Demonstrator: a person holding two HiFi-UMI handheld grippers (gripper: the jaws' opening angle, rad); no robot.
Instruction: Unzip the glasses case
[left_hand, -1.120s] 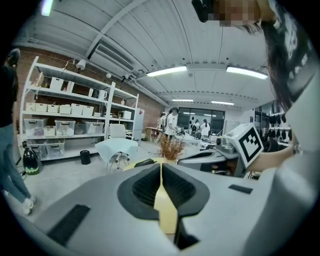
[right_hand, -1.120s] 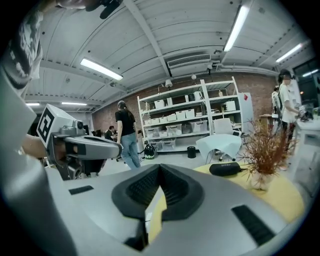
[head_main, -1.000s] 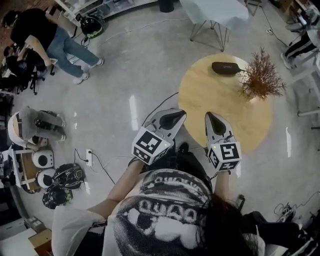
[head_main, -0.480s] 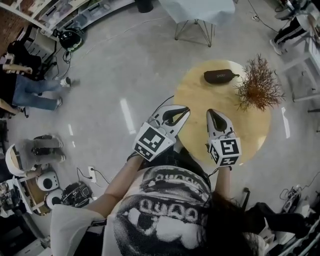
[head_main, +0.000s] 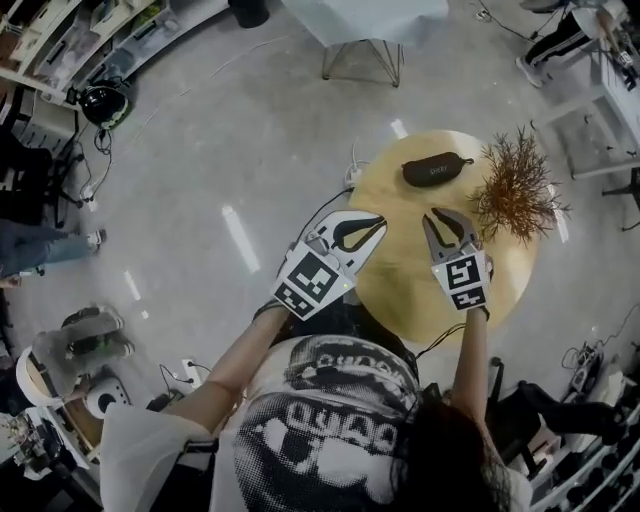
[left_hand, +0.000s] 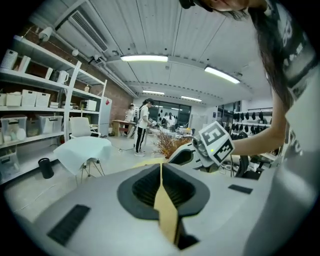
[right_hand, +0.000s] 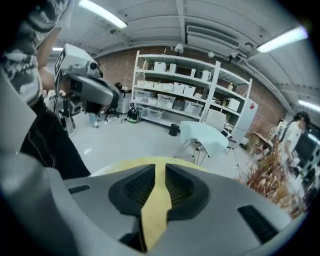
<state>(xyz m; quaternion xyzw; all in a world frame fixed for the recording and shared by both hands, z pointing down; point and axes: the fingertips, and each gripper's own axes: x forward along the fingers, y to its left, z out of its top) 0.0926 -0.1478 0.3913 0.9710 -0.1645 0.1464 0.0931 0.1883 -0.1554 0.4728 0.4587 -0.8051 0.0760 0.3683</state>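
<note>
Right gripper (head_main: 447, 220) — jaws just parting slightly, empty — hangs short of the glasses case (head_main: 437, 168); left gripper (head_main: 380, 222) closed, empty.

**A:** What sort of place is this?

**B:** A large, open lab or workshop. Tall white shelving (right_hand: 175, 90) stands against a brick wall (right_hand: 117, 67) and carries rows of white storage boxes (right_hand: 161, 66). Long strip lights (left_hand: 144, 58) run along a ribbed ceiling.

**A:** And lower down?

**B:** A smooth grey floor (head_main: 200, 170) catches the lights, and a cable (head_main: 330, 203) trails across it. There is a small round wooden table (head_main: 400, 280) and a chair under a white cover (right_hand: 202, 137). A helmet-like piece of gear (head_main: 103, 100) lies by low shelves. In the far background a person (left_hand: 144, 125) stands near a workbench.
</note>
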